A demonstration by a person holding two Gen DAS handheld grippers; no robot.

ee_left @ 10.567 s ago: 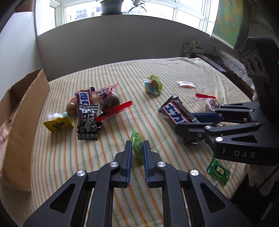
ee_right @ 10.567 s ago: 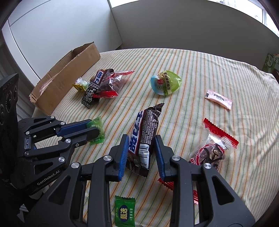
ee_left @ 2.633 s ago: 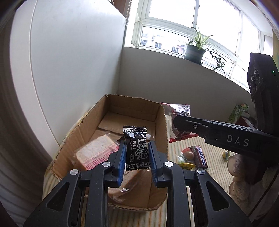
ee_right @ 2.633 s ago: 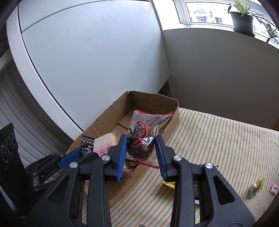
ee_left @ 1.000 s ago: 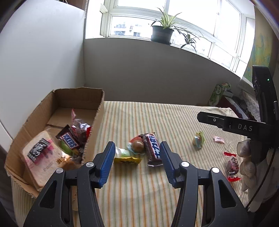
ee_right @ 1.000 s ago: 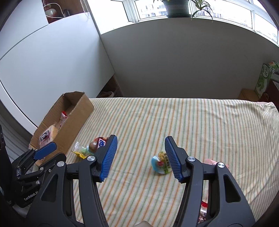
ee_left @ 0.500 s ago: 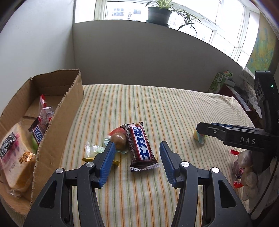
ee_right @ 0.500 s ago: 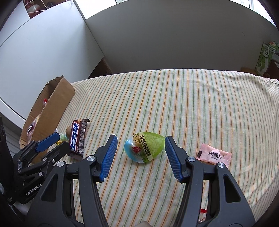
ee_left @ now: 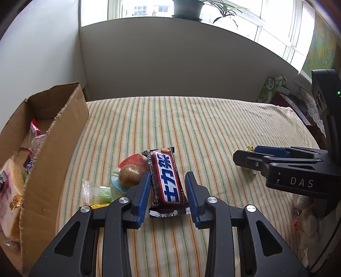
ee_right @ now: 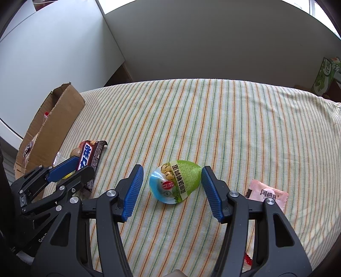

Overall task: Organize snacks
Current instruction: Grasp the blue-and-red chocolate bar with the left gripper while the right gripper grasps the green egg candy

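Nearest us, our left gripper [ee_left: 166, 192] has its blue pads on either side of a chocolate bar [ee_left: 165, 181] that lies flat on the striped tablecloth [ee_left: 213, 132]. Its jaws have just been closing and now stand narrow around the bar, with a thin gap showing on each side, so we cannot say the pads press on it yet. Our right gripper [ee_right: 170, 192] stands wide around an egg-shaped snack pack [ee_right: 175, 184], green and blue, with clear space between each pad and the pack.

Just left of the chocolate bar we see a round brown snack in a clear wrapper [ee_left: 129, 175] touching the bar's edge, and beside that a small clear packet [ee_left: 97, 193]. To the right of the egg-shaped pack lies a pink packet [ee_right: 267, 194], partly behind our right finger.

Farther left stands the cardboard box [ee_left: 53, 144], open on top, holding several wrapped snacks [ee_left: 12, 187]. Beyond the table are a grey wall and a window sill with a potted plant [ee_left: 185, 8].
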